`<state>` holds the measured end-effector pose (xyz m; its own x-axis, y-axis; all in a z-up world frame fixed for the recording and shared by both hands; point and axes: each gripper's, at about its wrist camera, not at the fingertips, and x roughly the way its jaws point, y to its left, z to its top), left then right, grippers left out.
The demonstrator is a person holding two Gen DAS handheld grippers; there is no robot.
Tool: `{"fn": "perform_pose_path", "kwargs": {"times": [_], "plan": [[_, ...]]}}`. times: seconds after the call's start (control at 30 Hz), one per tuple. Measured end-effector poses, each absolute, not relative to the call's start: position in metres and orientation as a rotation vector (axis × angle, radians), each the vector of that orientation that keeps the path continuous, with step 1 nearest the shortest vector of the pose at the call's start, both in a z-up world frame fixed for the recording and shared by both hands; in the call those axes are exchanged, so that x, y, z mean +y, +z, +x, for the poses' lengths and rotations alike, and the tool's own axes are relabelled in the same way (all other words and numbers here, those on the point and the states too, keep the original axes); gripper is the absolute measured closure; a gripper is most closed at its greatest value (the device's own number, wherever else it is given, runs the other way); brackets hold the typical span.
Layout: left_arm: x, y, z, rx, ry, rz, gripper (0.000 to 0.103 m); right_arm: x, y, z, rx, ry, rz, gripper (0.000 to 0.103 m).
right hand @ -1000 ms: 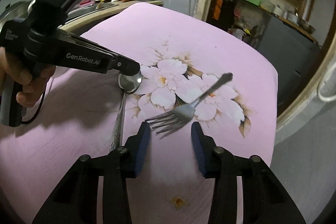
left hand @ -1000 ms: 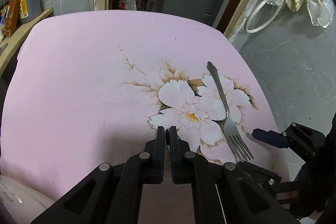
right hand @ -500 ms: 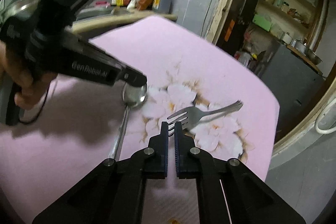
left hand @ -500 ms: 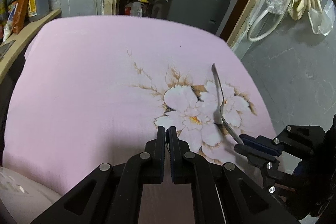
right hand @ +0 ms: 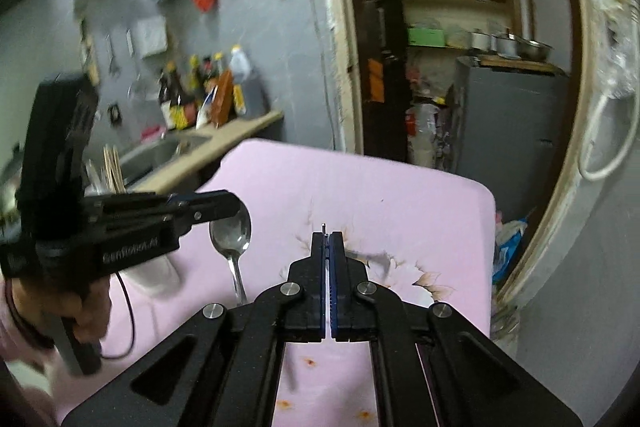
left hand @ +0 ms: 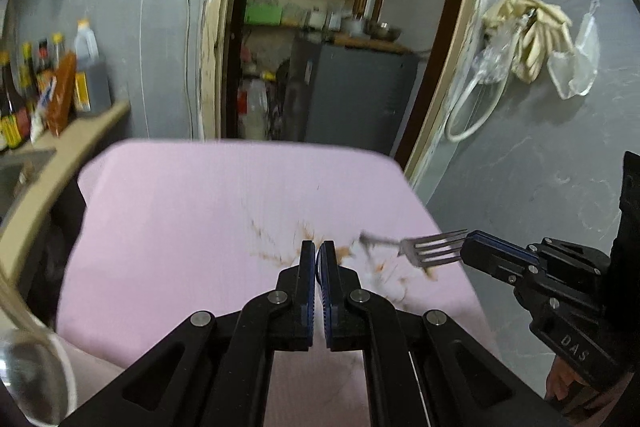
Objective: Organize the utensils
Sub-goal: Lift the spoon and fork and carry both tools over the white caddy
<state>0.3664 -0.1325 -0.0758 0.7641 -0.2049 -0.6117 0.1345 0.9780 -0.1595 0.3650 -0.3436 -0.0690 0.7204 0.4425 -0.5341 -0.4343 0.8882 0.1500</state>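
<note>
Both utensils hang clear above the pink floral cloth, the left gripper clenched on the spoon, the right gripper on the fork, probably for carrying to storage.

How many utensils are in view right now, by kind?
Silver metal fork: 1
Silver metal spoon: 1
Total: 2
</note>
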Motion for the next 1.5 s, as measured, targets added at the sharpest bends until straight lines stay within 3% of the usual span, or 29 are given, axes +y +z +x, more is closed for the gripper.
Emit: {"fn": "perform_pose_path", "kwargs": {"times": [0.47,1.13,1.5], "plan": [[-0.117,0.003,0.320,0.517,-0.190,-0.035,0.100,-0.317,-0.021,0.321,0.548,0.399,0.140,0.101],[0.026,0.101,0.245,0.358,-0.151,-0.037,0.100,-0.202,0.084,0.271,0.340,0.513,0.247,0.102],[0.112,0.105,0.231,0.333,0.053,0.043,0.100,-0.132,0.068,0.289,0.335,0.648,0.383,0.102]]}}
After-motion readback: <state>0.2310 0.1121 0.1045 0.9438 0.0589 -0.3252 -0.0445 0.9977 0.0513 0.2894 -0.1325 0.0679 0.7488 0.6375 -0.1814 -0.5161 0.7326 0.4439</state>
